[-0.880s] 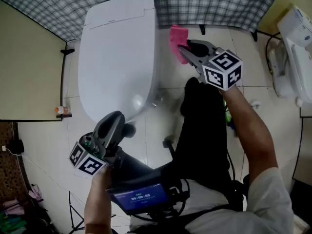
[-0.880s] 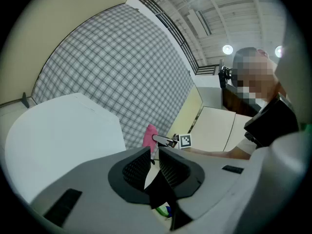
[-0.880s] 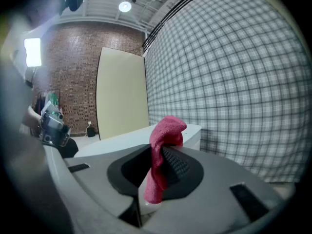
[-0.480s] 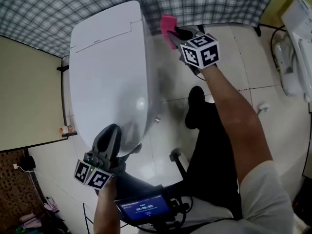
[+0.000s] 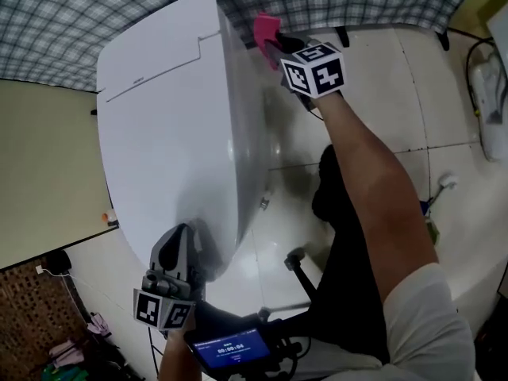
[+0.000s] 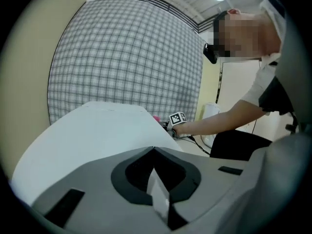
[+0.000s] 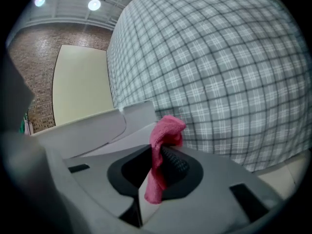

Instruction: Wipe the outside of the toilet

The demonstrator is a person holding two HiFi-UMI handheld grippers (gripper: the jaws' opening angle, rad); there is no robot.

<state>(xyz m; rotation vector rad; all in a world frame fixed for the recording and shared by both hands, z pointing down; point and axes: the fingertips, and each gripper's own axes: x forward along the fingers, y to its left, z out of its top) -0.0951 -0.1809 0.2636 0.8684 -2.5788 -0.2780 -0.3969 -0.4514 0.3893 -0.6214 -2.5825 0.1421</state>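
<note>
Gripping a bunched pink cloth (image 7: 165, 140) in its clenched jaws, the right gripper (image 5: 271, 50) was reached out along the right flank of the toilet (image 5: 167, 125) to its far end, close to the plaid wall (image 5: 373, 2). Most of the cloth stood proud of the jaw tips, probably so that fabric rather than plastic would meet the porcelain. It sat just beside the toilet's upper right edge, though no view showed whether it was actually pressing there. The right forearm (image 5: 365, 181) was stretched over the tiled floor (image 5: 397, 94), which suggested a stroke meant to start at the far end and come back toward the near end. The toilet's lid was down, leaving the smooth outer shell as the surface to wipe. The left gripper (image 5: 181, 240) was shut with nothing between its jaws, and it sat at the toilet's near end, likely parked clear of the wiping side. Whether it touched the rim could not be told.
</note>
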